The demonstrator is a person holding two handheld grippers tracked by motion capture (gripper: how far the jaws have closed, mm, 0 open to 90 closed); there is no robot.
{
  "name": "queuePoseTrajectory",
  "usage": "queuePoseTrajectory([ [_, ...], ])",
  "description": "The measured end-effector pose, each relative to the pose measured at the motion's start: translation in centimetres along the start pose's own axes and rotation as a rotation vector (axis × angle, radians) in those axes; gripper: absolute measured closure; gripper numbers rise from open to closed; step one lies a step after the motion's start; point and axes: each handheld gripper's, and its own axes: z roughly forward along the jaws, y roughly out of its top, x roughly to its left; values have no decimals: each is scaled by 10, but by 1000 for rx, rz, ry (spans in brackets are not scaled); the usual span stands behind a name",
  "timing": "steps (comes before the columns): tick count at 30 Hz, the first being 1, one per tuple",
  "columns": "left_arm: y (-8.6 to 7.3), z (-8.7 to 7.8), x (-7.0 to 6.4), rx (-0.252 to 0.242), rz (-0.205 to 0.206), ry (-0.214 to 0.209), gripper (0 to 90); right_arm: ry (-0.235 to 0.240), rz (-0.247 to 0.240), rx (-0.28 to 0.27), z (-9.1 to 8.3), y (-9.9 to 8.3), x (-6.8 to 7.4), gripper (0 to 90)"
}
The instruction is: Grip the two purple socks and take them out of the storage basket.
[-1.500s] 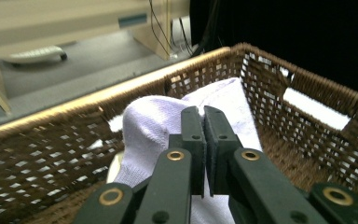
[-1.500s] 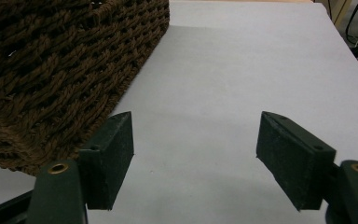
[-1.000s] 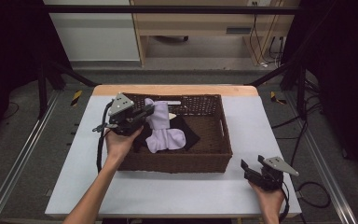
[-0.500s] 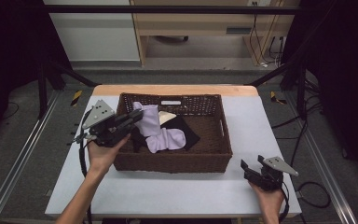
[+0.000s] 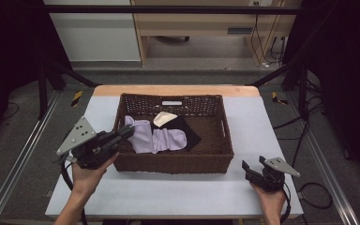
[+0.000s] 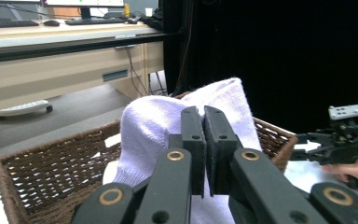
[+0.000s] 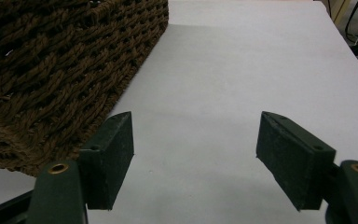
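Pinching soft lilac knit sock (image 6: pixel 177 121): left gripper (image 6: pixel 204 140) | woven wicker basket (image 5: pixel 168 161) | right gripper (image 7: pixel 196 156) jaws apart

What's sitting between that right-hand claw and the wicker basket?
Nothing: bare white table separates the right gripper from the wicker basket, as the right gripper view shows.

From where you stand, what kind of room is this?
Probably a lab or office set up for recording. A white table holding a wicker basket sits between black curtains, and a desk with a keyboard stands behind.
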Motion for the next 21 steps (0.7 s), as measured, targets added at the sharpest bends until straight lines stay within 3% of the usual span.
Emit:
queuePoseTrajectory([
  [11,-25,-13,-17,35,18,-41,868,0,0,2,0,0,0,276],
  [21,-71,-18,-23,123,-26,-68,868,2,0,3,0,0,1,276],
])
